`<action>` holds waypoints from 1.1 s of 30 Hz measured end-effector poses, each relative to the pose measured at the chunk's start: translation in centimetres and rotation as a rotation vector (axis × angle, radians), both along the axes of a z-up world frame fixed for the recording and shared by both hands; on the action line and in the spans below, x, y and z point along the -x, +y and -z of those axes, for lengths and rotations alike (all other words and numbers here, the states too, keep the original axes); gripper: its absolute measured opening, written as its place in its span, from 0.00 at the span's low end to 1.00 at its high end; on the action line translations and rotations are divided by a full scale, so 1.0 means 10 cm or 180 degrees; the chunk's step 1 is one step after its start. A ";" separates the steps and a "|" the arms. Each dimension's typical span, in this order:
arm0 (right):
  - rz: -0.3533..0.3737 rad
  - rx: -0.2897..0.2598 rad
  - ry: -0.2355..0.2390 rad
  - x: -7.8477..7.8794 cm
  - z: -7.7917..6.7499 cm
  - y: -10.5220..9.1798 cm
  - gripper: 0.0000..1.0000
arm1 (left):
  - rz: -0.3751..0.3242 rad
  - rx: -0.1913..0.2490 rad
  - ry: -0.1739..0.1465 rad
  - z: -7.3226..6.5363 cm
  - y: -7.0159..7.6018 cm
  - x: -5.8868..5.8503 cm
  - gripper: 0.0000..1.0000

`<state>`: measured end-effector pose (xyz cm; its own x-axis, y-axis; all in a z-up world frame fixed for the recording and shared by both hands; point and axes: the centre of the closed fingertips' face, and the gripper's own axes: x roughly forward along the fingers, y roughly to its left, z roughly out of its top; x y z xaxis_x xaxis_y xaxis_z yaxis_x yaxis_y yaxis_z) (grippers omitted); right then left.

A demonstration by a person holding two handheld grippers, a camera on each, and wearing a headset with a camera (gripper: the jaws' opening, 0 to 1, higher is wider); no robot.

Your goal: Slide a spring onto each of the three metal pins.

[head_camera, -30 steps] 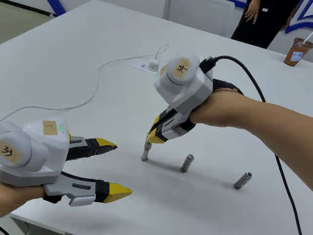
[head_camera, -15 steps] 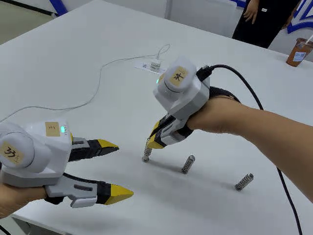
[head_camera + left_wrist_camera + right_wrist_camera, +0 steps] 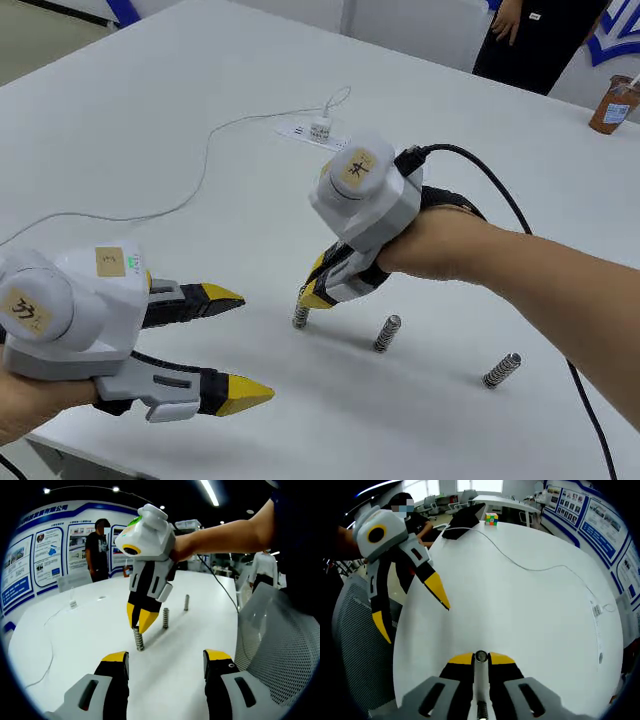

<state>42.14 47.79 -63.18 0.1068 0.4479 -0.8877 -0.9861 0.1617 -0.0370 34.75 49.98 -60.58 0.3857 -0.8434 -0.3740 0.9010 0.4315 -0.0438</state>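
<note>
Shiny metal spring [image 3: 300,318], matt table [image 3: 120,100]

Head view: bright, even overhead light. White table [image 3: 150,120] near washed out, low contrast. Shadows beside springs [image 3: 388,333] soft, faint, short. Focus sharp across frame.

Left gripper view: room dimmer than tabletop. Ceiling strip light [image 3: 210,492] and small spots blown out. Strong fisheye bending toward edges; wall posters [image 3: 30,555] curved.

Right gripper view: windows [image 3: 450,486] at top overexposed. Table surface bright, edge bowed by lens. Pin [image 3: 480,680] between right gripper [image 3: 480,659] jaws close to lens, slightly soft.
</note>
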 end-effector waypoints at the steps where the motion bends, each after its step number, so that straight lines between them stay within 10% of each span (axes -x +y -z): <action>1: 0.0001 0.0003 0.0005 0.00 0.00 0.00 0.11 | 0.0000 0.0001 -0.0001 0.00 0.00 0.00 0.62; 33: 0.0123 -0.0058 0.0007 -0.05 0.06 -0.11 0.23 | 0.0002 -0.0011 -0.0021 -0.03 -0.01 -0.04 0.62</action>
<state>42.65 46.69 -63.77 0.1223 0.4597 -0.8796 -0.9792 0.2004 -0.0315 35.17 49.87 -60.25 0.3879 -0.8423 -0.3744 0.9015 0.4312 -0.0362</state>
